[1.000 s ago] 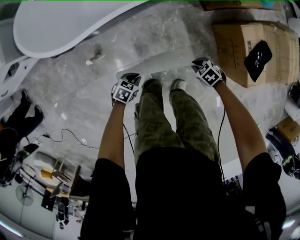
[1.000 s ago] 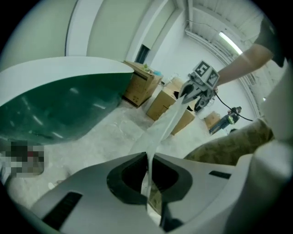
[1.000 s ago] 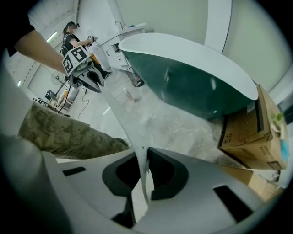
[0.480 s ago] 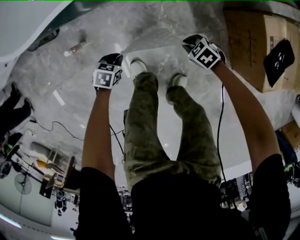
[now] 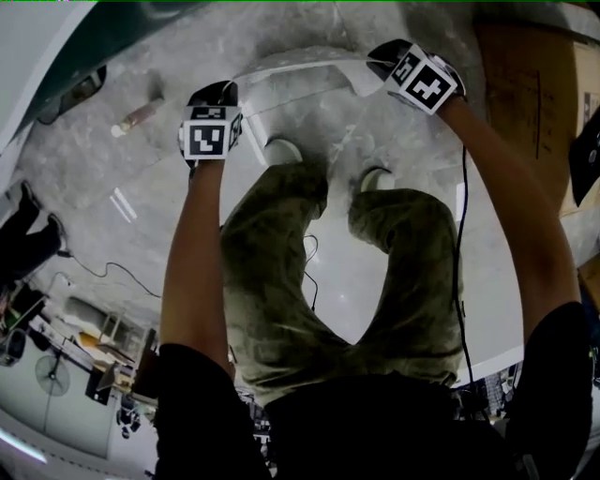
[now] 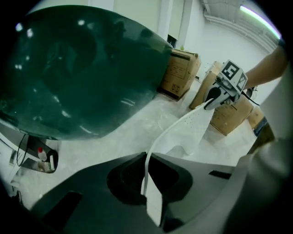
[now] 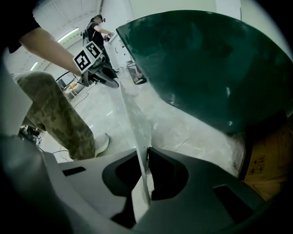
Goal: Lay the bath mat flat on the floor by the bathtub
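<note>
Left gripper (image 6: 147, 157) and right gripper (image 7: 144, 157) each pinch one end of the bath mat (image 5: 309, 66). It spans sideways between them, alongside the bathtub (image 5: 122, 23), above the floor (image 5: 141, 178).

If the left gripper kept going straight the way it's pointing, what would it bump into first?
Probably the marble floor beside the green bathtub. The left gripper is shut on the white bath mat. Depth is unclear.
</note>
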### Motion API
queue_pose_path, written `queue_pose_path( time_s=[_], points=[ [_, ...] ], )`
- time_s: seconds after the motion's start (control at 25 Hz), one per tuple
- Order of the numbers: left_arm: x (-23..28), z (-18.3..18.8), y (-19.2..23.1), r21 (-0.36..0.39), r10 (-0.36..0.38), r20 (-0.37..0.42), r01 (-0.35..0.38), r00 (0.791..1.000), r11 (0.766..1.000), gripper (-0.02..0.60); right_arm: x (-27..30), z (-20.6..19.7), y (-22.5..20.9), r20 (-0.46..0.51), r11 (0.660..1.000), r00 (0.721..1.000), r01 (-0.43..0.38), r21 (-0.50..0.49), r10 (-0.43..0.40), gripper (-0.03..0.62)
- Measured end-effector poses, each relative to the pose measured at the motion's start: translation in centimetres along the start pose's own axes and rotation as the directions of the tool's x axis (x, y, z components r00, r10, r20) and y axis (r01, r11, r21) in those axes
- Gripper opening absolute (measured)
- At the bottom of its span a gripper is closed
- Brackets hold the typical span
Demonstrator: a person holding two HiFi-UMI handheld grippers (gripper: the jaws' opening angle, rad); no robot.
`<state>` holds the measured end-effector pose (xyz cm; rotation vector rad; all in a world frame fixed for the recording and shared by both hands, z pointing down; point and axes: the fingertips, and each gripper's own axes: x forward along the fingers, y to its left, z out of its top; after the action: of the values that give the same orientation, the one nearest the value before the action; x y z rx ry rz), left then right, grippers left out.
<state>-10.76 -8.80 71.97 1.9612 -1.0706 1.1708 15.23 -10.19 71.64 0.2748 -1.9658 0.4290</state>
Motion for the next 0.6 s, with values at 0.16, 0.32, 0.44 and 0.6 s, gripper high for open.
queue_pose_path(
  time_s=[0.16, 0.32, 0.44, 0.6],
  points=[
    [4.5, 0.6, 1.8, 0.084, 0.003, 0.004, -0.004, 1.0, 0.996, 0.025, 3.6, 1.0, -4.4, 0.04, 0.996, 0.995, 0.091, -0.004, -0.091, 0.035],
    [10.5, 0.4, 3.4, 0.255, 0.001, -0.028, 0.006, 1.0, 0.967, 0.026, 8.7, 1.1, -8.7, 0.041, 0.986, 0.986, 0.163, -0.037, -0.162, 0.046],
    [14.8, 0.4, 6.3, 0.34, 0.006, -0.028, 0.004, 1.0, 0.94, 0.026, 13.2, 1.2, -11.7, 0.025, 0.976, 0.979, 0.202, -0.078, -0.201, 0.052],
    [18.8, 0.2, 10.4, 0.249, 0.041, 0.044, -0.051, 0.998, 0.967, 0.026, 17.6, 1.3, -15.8, 0.054, 0.953, 0.959, 0.284, -0.109, -0.279, 0.054]
  ],
)
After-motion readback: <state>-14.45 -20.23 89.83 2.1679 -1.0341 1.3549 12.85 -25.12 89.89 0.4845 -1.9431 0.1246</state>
